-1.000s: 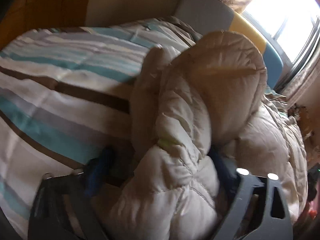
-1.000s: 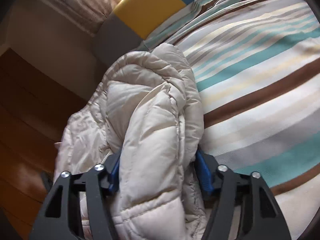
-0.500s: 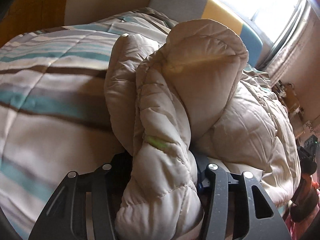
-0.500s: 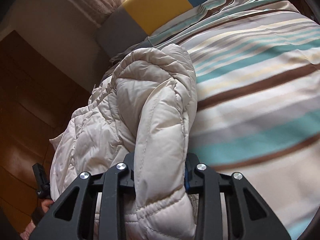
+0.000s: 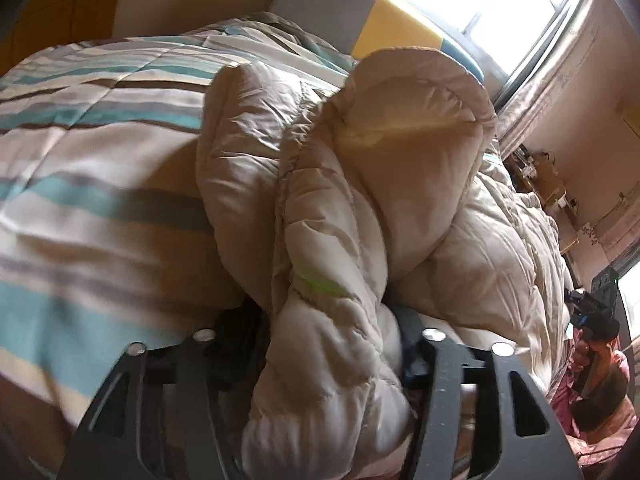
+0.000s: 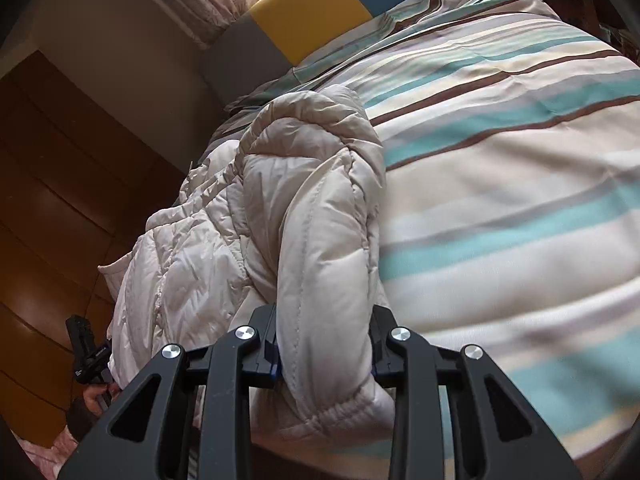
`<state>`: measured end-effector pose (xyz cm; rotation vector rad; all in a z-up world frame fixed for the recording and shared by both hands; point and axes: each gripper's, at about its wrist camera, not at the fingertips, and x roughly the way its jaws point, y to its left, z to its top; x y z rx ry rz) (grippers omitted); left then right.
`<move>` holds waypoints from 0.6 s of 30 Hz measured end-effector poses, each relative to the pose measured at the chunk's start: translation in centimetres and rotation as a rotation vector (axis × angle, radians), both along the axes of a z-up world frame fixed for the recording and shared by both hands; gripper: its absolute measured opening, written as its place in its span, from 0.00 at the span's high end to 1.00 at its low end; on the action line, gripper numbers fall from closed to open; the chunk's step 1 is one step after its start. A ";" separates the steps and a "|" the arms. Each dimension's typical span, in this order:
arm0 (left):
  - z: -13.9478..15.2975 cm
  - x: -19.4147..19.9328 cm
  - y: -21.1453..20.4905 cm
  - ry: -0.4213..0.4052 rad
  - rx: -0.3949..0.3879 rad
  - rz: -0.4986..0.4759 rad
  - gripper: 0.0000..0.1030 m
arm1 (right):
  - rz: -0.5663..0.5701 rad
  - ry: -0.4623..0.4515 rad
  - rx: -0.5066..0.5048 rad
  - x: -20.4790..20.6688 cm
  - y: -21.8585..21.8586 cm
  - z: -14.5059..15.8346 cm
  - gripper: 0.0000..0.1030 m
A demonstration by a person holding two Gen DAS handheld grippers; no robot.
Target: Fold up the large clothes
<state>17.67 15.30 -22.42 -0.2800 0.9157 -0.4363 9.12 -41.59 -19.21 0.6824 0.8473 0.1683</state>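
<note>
Both grippers, left [image 5: 328, 356] and right [image 6: 324, 344], carry their puffer jacket [image 6: 312, 216] folds across the striped duvet [image 6: 500, 152], jaws just reopening slightly around the padding, headboard [image 5: 360, 12] shifting toward frame center.

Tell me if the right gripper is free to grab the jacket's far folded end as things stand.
Probably not: the right gripper is already shut on the jacket, its jaws having just eased open slightly with padding between them; it must let go first.

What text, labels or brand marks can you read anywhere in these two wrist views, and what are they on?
No text can be read in either view.
Small black device at the lower left of the right wrist view: faint white marking, too small and blurred to read.
Puffer jacket: no label or brand showing.
Striped duvet: pattern only, no writing.
</note>
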 end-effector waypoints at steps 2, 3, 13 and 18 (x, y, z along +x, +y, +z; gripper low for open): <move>0.5 -0.3 0.8 -0.005 -0.012 0.035 0.28 | -0.028 -0.019 -0.022 1.2 -0.1 0.7 0.51; 1.0 -0.7 1.4 -0.016 -0.021 0.051 0.28 | -0.034 -0.039 -0.015 1.7 -0.2 1.1 0.46; 6.5 0.7 1.0 -0.176 0.040 0.105 0.12 | 0.007 -0.001 -0.216 8.6 1.6 3.7 0.33; 4.6 5.5 -2.8 -0.039 0.104 0.058 0.12 | 0.046 0.017 -0.332 9.9 3.7 2.3 0.62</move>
